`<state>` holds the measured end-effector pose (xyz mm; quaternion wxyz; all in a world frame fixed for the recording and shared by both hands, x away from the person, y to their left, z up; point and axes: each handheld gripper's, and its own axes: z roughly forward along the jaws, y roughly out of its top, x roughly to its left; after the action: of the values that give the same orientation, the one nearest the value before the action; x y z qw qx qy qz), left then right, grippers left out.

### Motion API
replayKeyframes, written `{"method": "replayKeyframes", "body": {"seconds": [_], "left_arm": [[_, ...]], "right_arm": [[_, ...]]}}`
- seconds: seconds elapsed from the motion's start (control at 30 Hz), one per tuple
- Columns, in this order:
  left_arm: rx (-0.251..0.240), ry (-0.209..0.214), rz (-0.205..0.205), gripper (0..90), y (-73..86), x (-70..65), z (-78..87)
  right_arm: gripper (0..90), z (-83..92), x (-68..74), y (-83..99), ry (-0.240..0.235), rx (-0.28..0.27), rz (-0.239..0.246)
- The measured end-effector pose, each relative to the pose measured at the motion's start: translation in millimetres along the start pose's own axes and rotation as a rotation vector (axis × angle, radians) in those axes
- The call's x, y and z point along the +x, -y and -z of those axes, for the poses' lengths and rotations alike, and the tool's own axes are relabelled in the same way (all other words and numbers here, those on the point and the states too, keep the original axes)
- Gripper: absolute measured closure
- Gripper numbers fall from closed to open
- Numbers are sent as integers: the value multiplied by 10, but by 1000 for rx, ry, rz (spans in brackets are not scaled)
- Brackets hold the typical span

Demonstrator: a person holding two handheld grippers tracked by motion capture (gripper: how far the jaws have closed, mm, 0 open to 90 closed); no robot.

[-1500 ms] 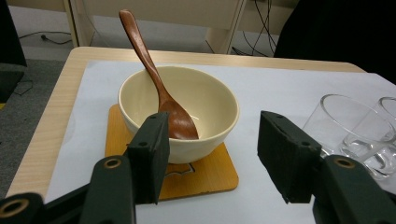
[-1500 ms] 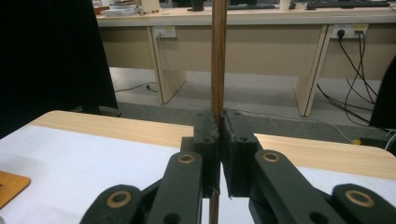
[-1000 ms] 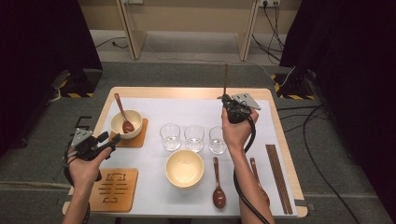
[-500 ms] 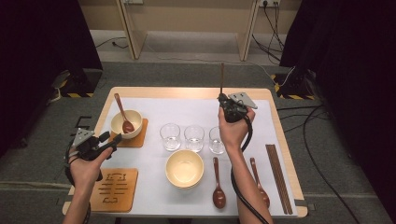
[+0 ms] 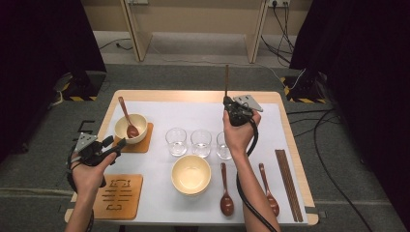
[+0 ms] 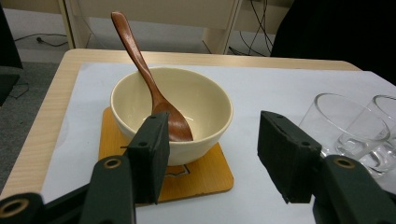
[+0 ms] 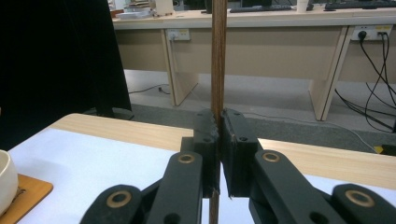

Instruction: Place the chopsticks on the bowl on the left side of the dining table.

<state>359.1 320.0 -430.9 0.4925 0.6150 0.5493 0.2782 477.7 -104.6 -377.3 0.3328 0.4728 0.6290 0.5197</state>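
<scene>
near coaster [image 5: 118, 195]: bare wooden one at the near left corner, right by the person's left wrist
near bowl [image 5: 191, 174]: cream, sits near the middle of the white mat [image 5: 159, 203], nothing in it as far as I can see
spoons: two loose ones to the right of that bowl, one [image 5: 226, 193] just beside it, the other [image 5: 268, 191] a bit further right, partly behind the right forearm
sticks [image 5: 288, 186]: dark chopsticks lying flat by the right edge, running near to far
left gripper [image 5: 116, 145]: off the left side of the mat, jaws spread wide with nothing between them, aimed at the far bowl; in the left gripper view [image 6: 212, 154] the gap lines up with that bowl's right half
glasses [image 5: 200, 142]: three clear ones in a row mid-table, rightmost half hidden by the right hand
far bowl [image 6: 170, 114]: cream, on an orange coaster [image 6: 201, 175], far left, with a brown spoon [image 6: 149, 84] leaning in it, handle pointing up and away
right gripper [image 5: 226, 99]: lifted over the far right part of the mat, jaws pressed together on a chopstick [image 7: 218, 56]
chopstick: stands upright in that pinch, well above the mat, sticks out above the jaws and a little below too
</scene>
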Motion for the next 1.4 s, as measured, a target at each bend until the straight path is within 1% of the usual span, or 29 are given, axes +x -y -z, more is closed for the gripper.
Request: {"method": "replayKeyframes", "body": {"seconds": [0.27,0.43,0.6,0.67,0.87,1.0,1.2,1.3,1.4], "left_arm": [[-7,12,-9,435,-9,-37,-9],[-13,27,-26,437,-40,-78,-14],[-10,52,-50,438,-73,-146,-65],[-24,65,-53,446,-104,-183,-83],[-40,93,-97,447,-256,-318,-170],[-55,117,-105,450,-363,-394,-249],[-46,150,-123,451,-469,-489,-374],[-44,156,-133,452,-513,-524,-420],[-52,162,-145,455,-561,-549,-477]], "right_arm": [[853,-38,32,11,-8,7,2],[853,-56,37,17,-12,11,-4],[853,-68,56,20,-16,13,-6],[853,-74,72,21,-20,13,-3],[853,-101,109,34,-29,17,1],[853,-129,150,47,-37,21,13],[853,-150,193,35,-44,22,24],[853,-159,211,28,-50,22,25],[853,-174,229,26,-57,25,29]]}}
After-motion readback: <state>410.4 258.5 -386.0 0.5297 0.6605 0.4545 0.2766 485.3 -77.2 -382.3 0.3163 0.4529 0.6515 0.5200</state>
